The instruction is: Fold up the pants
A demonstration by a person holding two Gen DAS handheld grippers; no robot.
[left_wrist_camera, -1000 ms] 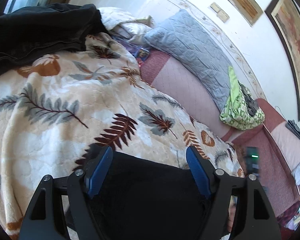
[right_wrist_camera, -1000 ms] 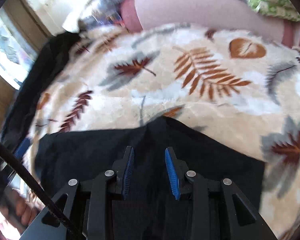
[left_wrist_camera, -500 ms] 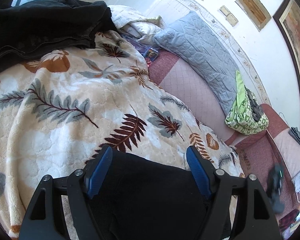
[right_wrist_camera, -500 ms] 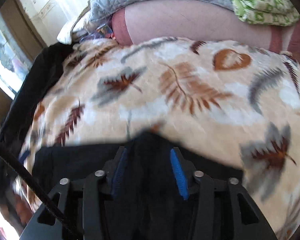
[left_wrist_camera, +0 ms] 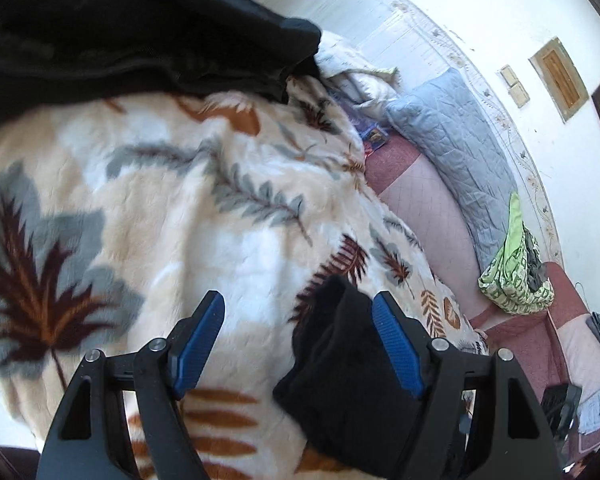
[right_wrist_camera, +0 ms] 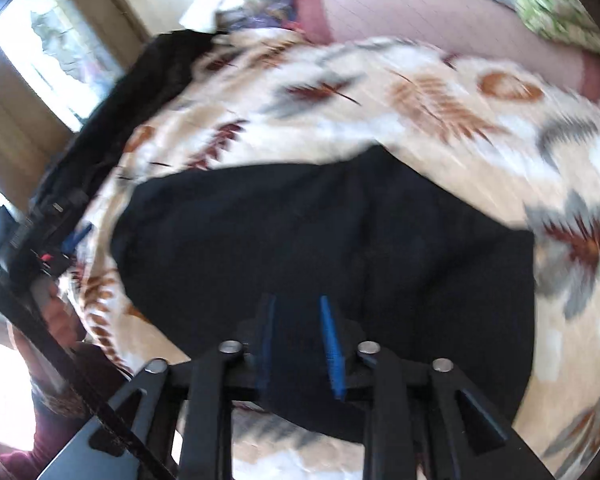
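The black pants (right_wrist_camera: 340,240) lie folded in a broad flat patch on the leaf-patterned blanket (right_wrist_camera: 420,92). My right gripper (right_wrist_camera: 296,304) hangs just above their near part. Its jaws are opening, and black cloth shows in the narrow gap, but the blue pads do not pinch it. In the left wrist view one end of the pants (left_wrist_camera: 340,360) bunches up against the inner side of the right finger. My left gripper (left_wrist_camera: 298,300) stands wide open, its left pad over bare blanket (left_wrist_camera: 220,240).
A heap of other dark clothing (left_wrist_camera: 140,40) lies at the blanket's far left edge. Beyond the blanket are the pink mattress (left_wrist_camera: 420,200), a grey quilted pillow (left_wrist_camera: 460,152) and a green patterned bag (left_wrist_camera: 512,276). A person's hand (right_wrist_camera: 56,312) shows at the left.
The left gripper slid left across the blanket, so the pants now sit by its right finger instead of filling the gap. The right gripper pulled back and rose, so more of the pants shows.
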